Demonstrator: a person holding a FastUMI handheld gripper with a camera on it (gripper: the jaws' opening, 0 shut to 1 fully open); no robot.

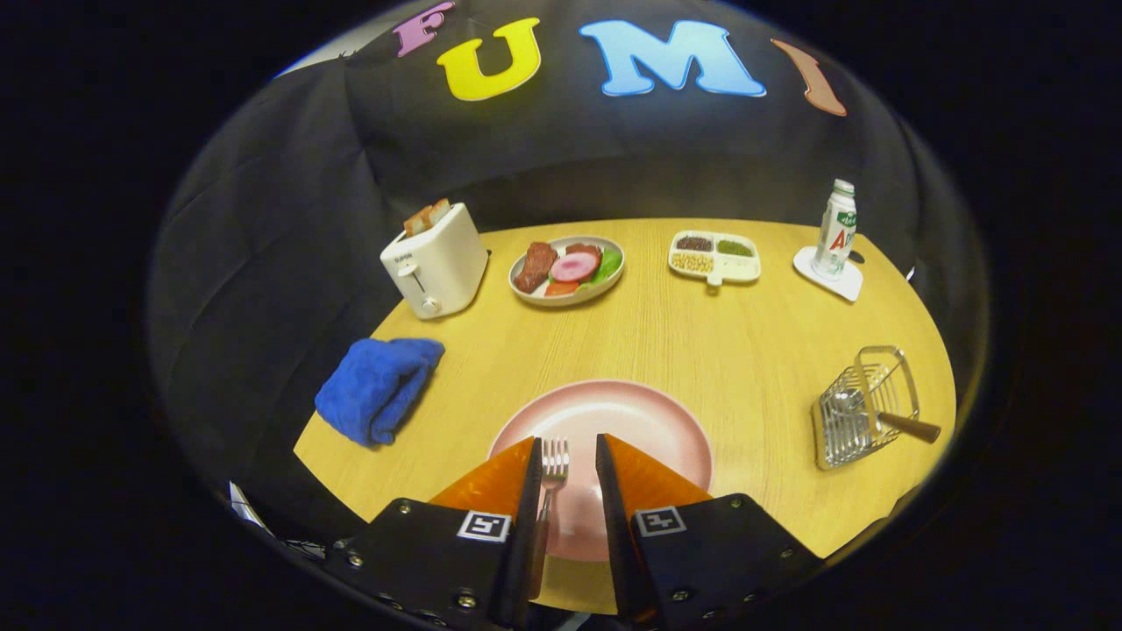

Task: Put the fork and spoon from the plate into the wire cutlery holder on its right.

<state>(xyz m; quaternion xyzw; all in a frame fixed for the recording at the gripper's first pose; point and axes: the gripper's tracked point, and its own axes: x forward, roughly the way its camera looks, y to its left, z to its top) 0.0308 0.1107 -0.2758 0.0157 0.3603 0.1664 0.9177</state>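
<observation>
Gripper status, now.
Gripper: open, fingers on either side of the fork on the plate; the left one is close to it, the right one stands clear. Not gripping.

A staged dining setup inside a recording booth — black cloth wall (289, 219) draped behind a round wooden table (701, 350) laid out like a home breakfast. There's a white toaster (436, 260) with bread poking up, a plate of food (567, 267) with meat and greens, a divided dish (714, 257) of grains, a bottle (834, 230) on a coaster (828, 274). Nearer in, a blue cloth (377, 387), a pink plate (605, 421), a wire cutlery holder (863, 405) — household props, but that dark fabric says studio, not kitchen. The gripper (565, 464) hangs over the plate, fingers apart.
</observation>
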